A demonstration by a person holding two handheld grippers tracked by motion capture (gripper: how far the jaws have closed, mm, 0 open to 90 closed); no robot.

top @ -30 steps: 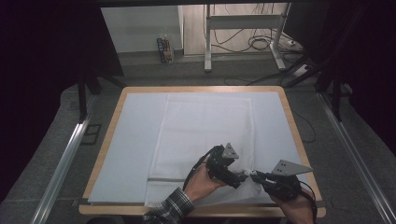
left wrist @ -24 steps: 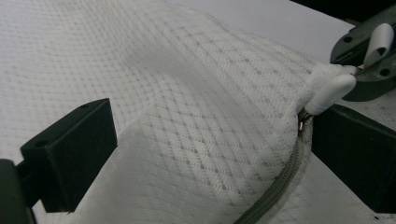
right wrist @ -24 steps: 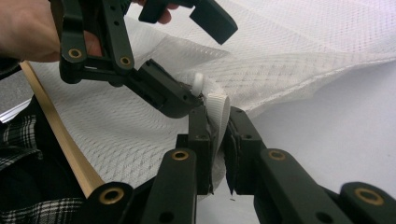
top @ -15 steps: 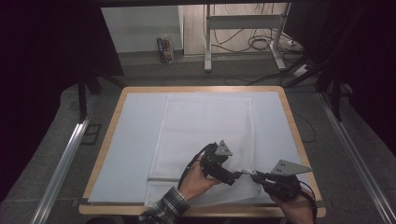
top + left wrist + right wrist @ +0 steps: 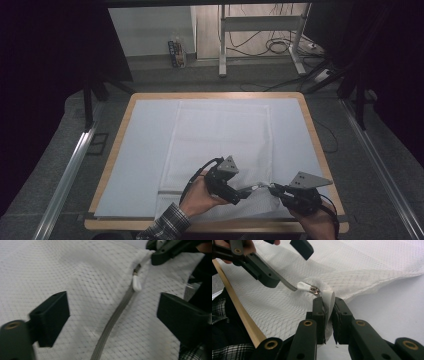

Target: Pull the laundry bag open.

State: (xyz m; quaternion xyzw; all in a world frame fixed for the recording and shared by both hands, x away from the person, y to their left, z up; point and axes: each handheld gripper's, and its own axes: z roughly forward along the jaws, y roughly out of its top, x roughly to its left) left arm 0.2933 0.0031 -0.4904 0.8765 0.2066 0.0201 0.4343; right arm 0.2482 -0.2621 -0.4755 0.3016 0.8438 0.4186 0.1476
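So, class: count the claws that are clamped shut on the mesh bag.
1. The right claw pinches the mesh bag's edge beside the zipper pull; the left claw is open.

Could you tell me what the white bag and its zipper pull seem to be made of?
The white bag looks like a thin synthetic mesh, given its see-through diamond weave. The zipper pull looks like smooth white plastic or rubber on a small metallic slider; which one is unclear.

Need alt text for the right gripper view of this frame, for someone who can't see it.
The right gripper is shut on the end tab of a white mesh bag beside the white zipper pull. The left gripper, jaws apart, hangs over the grey zipper at upper left.
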